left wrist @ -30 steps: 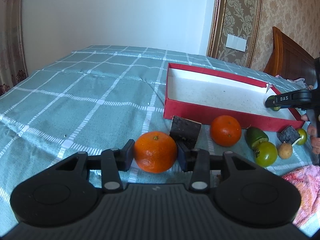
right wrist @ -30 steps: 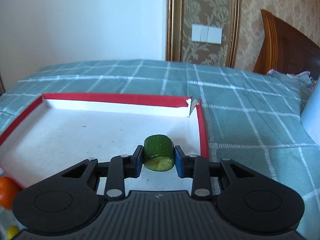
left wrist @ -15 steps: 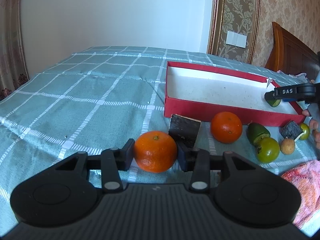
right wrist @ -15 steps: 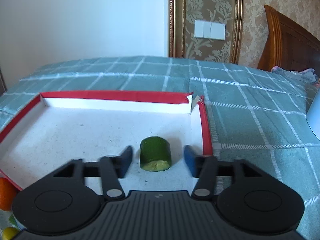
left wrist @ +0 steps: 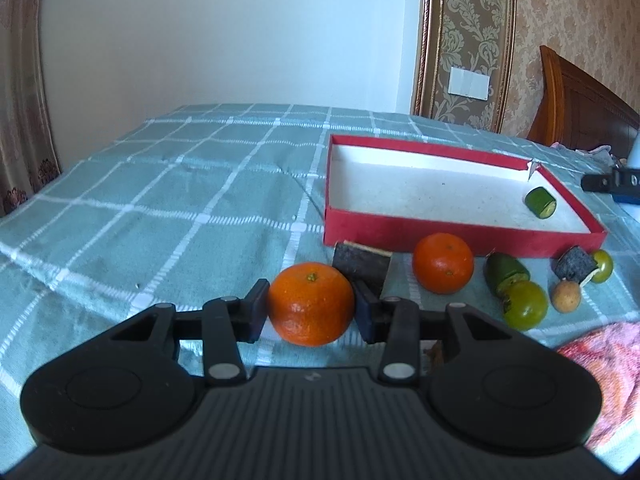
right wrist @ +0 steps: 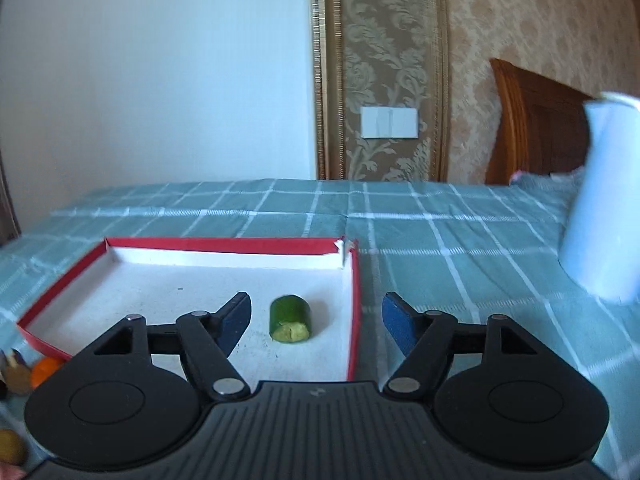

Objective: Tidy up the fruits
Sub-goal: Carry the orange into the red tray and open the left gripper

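Left wrist view: my left gripper has its pads pressed on both flanks of an orange mandarin; it is gripped, and whether it is off the checked cloth I cannot tell.
Right wrist view: my right gripper stands spread wide with nothing between the pads; a cut green chunk lies free on the white floor of the red tray, near its right wall.
Step in hand: I judge the green piece delivered and the right tool done with it; the mandarin in my left is the next fruit due for the tray.
Fruit not yet in: a second mandarin, a green cut piece, a round green fruit, a small tan fruit and a smaller green one sit on the cloth just in front of the tray's near wall; two dark blocks lie among them, and what they are I cannot tell.
Next move, left: carry the mandarin up over the near red wall and set it down on the open white floor, well apart from the green chunk; it is round and likely to roll, so release low.
Next move, right: come back clear of the right wall, then go for the loose fruit on the cloth.
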`<state>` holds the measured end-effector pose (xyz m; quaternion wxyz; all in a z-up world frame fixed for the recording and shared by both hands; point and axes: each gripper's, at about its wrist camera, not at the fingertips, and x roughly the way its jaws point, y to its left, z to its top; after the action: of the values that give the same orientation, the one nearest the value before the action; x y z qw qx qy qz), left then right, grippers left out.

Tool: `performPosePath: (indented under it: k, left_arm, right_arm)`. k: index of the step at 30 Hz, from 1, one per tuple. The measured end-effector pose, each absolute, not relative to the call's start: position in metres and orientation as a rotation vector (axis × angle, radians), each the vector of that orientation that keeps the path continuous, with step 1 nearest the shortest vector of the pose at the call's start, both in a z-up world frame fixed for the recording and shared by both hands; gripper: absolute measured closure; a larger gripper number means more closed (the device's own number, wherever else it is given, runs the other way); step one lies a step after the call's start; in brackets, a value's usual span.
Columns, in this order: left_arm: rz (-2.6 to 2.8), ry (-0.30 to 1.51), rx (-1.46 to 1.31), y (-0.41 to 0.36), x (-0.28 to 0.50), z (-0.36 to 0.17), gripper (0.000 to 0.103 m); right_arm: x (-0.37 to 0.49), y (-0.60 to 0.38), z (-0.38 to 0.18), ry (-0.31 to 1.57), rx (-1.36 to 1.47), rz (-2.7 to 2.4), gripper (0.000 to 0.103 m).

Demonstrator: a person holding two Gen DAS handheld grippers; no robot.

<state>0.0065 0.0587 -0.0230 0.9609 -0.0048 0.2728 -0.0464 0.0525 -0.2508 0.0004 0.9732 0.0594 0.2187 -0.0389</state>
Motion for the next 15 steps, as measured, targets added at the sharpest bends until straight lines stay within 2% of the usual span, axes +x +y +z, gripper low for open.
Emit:
performPosePath:
  k: [6, 12, 15]
  left_arm:
    - [-0.141, 0.536, -0.005, 0.047, 0.009, -0.003, 0.063]
    - [-0.191, 0.5, 0.038, 0.016, 0.028, 0.017, 0.063]
    - [-0.212, 0.498, 0.038, 0.0, 0.047, 0.023, 0.063]
  right_arm:
    - [0.037, -0.273, -0.013, 0.512, 0.26, -0.124, 0.031]
    - [0.038, -0.276, -0.019, 0.541, 0.271, -0.17, 0.03]
    - [0.039, -0.276, -0.02, 0.545, 0.282, -0.187, 0.025]
